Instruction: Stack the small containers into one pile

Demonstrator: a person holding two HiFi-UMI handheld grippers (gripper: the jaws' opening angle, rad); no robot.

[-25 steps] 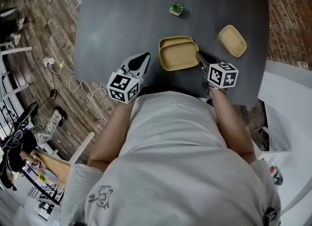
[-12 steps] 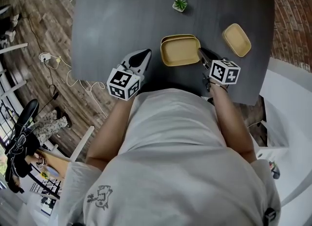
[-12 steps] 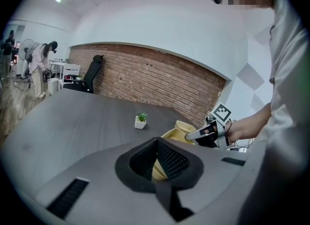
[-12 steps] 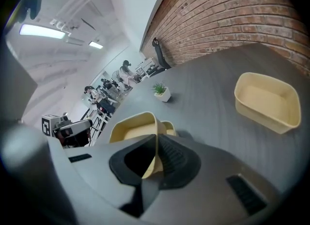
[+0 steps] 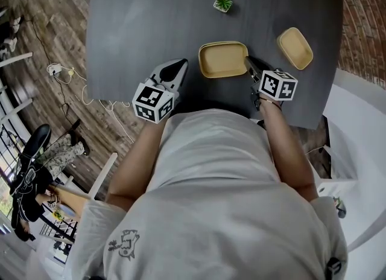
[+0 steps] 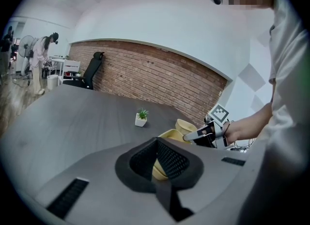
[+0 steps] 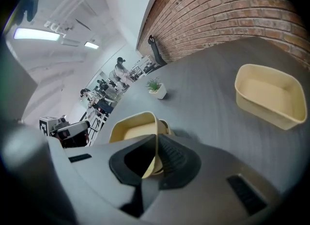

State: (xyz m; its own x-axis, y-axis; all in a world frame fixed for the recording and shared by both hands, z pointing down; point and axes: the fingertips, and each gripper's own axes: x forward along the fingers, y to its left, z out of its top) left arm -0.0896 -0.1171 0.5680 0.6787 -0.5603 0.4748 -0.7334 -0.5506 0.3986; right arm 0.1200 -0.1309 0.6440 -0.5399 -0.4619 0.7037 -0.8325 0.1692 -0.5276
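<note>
- Right claw: narrow, pinched on the near side wall of the top container, one pad inside, one outside.
- That container sits in or on a second one. Only a sliver of what looks like the lower rim shows behind it. I can't tell if it's fully seated.
- The pair is close to the near edge of the counter, about mid-width. The third container sits alone towards the right edge, well apart. The plant is further in and out of the way.
- Left claw: tips together, nothing in it, off to the left of the pair and not touching it.
- Risk 1: the outer pad may be wedged between the two walls. If so, the top container can't drop home and will sit crooked once released.
- Risk 2: if the wall sticks to a pad as the claw opens and backs off, the top container could lift back out.
- Risk 3: nothing steadies the bottom container. These look light, so a drag towards the person could slide the pair to the near edge and over it.
- Risk 4: the third container still has to come over. A tilted pair would make a poor base, and the pile could topple when it lands.
</note>
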